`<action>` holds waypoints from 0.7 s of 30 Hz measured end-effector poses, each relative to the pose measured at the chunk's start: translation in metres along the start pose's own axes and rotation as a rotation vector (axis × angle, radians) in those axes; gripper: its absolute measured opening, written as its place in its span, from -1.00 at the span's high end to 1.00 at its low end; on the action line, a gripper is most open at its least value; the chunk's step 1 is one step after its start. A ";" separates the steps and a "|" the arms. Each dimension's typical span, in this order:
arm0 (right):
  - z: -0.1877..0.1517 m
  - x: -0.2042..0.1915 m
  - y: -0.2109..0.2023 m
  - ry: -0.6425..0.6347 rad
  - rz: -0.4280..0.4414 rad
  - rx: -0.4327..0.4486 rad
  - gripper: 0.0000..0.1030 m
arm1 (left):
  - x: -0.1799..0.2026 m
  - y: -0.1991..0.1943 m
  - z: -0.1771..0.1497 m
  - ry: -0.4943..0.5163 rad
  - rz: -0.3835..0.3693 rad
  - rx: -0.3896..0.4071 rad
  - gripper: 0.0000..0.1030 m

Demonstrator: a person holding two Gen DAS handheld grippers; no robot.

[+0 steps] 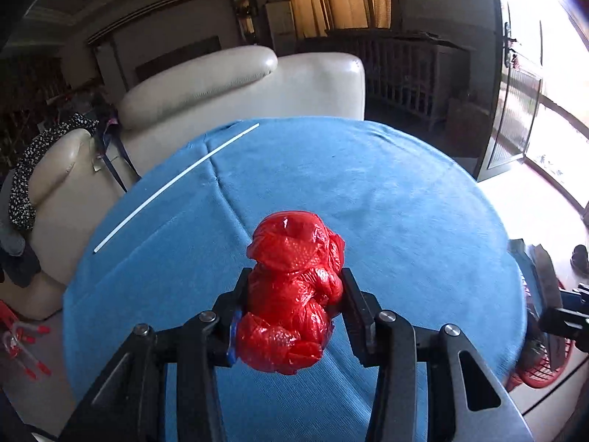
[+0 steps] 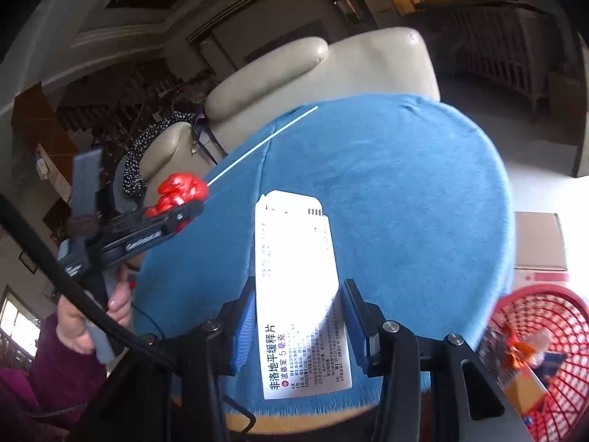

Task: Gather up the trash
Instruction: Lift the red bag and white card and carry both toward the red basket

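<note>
i hold a crumpled red plastic bag [image 1: 291, 287] clenched in my left gripper [image 1: 292, 294], both fingers pressed into its sides, the wad lifted above the blue cloth [image 1: 386, 191] on the round table. from the right wrist view the same red wad [image 2: 180, 189] sits at the tip of that gripper [image 2: 184, 206], over the table's left edge, with a hand [image 2: 92, 316] on the handle and a purple sleeve [image 2: 55, 368] below it. my right gripper [image 2: 300, 316] grasps a white medicine box [image 2: 298, 294] with printed text, its blue pads [image 2: 244, 326] set against the long sides, the box raised over the cloth. a thin white stick [image 1: 173, 184] lies on the cloth near the far left edge, well apart from both items. a red mesh basket [image 2: 545, 353] stands low at the right beside the table, with scraps inside. a cream sofa [image 1: 239, 84] stands beyond the table.
</note>
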State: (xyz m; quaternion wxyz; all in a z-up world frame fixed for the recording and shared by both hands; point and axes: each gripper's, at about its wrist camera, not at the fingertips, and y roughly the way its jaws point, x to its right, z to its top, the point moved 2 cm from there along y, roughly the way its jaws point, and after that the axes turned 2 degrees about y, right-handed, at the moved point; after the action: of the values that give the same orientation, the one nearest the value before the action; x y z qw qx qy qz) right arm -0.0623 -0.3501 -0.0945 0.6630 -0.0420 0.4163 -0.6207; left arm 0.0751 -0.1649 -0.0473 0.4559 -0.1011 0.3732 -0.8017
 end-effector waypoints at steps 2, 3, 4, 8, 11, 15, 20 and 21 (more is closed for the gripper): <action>-0.004 -0.001 -0.012 0.001 -0.001 0.012 0.09 | 0.006 -0.013 -0.002 0.006 0.008 0.015 0.09; -0.006 -0.003 -0.018 -0.001 -0.004 0.019 0.09 | 0.008 -0.017 -0.003 0.010 0.008 0.026 0.09; -0.008 -0.004 -0.023 -0.003 -0.005 0.025 0.09 | 0.012 -0.023 -0.004 0.018 0.007 0.037 0.09; -0.013 -0.010 -0.043 -0.009 -0.002 0.047 0.09 | 0.030 -0.046 -0.008 0.046 -0.002 0.069 0.09; -0.017 -0.015 -0.056 -0.022 -0.005 0.062 0.09 | 0.043 -0.062 -0.010 0.055 -0.022 0.085 0.09; -0.023 -0.017 -0.072 -0.038 -0.022 0.081 0.09 | 0.060 -0.073 -0.011 0.080 -0.033 0.097 0.09; -0.032 -0.012 -0.090 -0.033 -0.039 0.094 0.09 | 0.080 -0.082 -0.011 0.114 -0.039 0.110 0.09; -0.033 -0.010 -0.091 -0.031 -0.043 0.096 0.09 | 0.085 -0.083 -0.011 0.122 -0.043 0.112 0.09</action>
State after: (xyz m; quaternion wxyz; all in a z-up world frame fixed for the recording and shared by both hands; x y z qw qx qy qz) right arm -0.1529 -0.3471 -0.0593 0.6573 -0.0285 0.3745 -0.6534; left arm -0.0323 -0.2023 -0.0124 0.4200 -0.0346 0.3525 -0.8355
